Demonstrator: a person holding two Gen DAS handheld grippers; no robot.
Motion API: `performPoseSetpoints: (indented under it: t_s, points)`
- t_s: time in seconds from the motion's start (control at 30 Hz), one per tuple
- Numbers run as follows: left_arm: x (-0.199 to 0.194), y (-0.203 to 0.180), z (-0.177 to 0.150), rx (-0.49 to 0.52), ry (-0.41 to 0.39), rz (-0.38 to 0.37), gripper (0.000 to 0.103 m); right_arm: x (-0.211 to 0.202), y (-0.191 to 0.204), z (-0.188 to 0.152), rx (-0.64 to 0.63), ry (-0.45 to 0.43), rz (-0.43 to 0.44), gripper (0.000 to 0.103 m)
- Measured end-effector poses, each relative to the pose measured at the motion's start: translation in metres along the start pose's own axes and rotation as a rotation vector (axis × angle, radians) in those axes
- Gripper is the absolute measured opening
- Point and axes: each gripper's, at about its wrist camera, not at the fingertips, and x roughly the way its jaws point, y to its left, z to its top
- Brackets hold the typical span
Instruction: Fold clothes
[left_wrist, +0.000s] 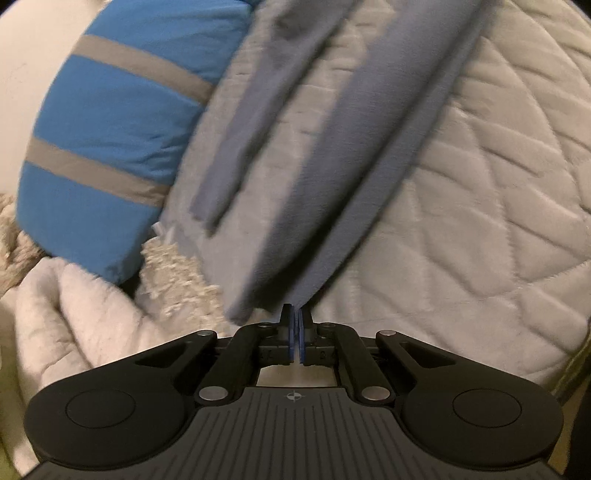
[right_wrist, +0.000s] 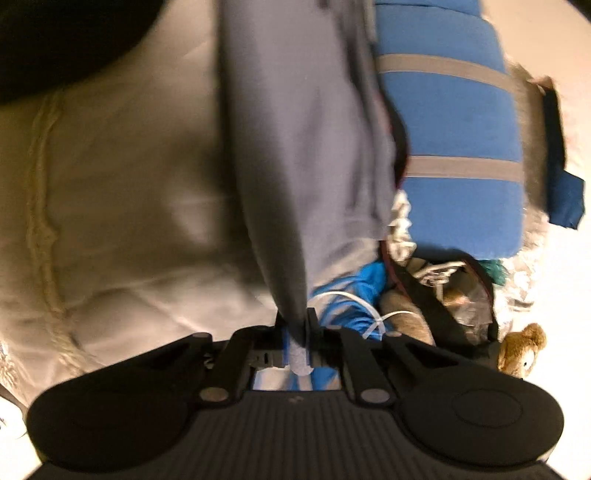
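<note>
- The left claw (left_wrist: 296, 320) is clenching an edge of the grey-blue garment (left_wrist: 332, 177), which is stretching away from its tips over the quilted bed cover (left_wrist: 480, 184).
- The right claw (right_wrist: 298, 334) is gripping another fold of the garment (right_wrist: 306, 147), its cloth running straight ahead, beside the blue striped pillow (right_wrist: 454, 122).

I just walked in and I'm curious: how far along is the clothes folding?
Early, it seems. Nothing folded shows. In hand: the left claw and right claw are each shut on the grey-blue garment, which stretches over the quilted bedding. Left to do: laying it flat and making the folds themselves.
</note>
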Motion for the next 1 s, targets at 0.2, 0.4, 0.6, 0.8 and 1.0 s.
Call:
performPoseSetpoints:
  t_s: [0.2, 0.4, 0.6, 0.8, 1.0]
  points:
    - [-0.034, 0.052, 0.002, -0.081, -0.076, -0.002, 0.002, -0.018, -0.072, 0.004, 0.140, -0.024, -0.049, 0.008]
    - [-0.059, 0.112, -0.001, -0.241, -0.098, -0.086, 0.002, -0.020, -0.107, 0.007, 0.225, -0.042, -0.056, 0.008]
    - [-0.057, 0.137, -0.004, -0.293, -0.115, -0.078, 0.002, -0.010, -0.121, 0.009, 0.264, -0.043, -0.082, 0.008]
    - [-0.048, 0.160, 0.003, -0.334, -0.150, 0.008, 0.002, 0.004, -0.146, 0.019, 0.336, -0.033, -0.188, 0.008]
    - [-0.046, 0.147, -0.006, -0.318, -0.208, 0.108, 0.002, -0.007, -0.143, 0.024, 0.369, -0.053, -0.214, 0.008]
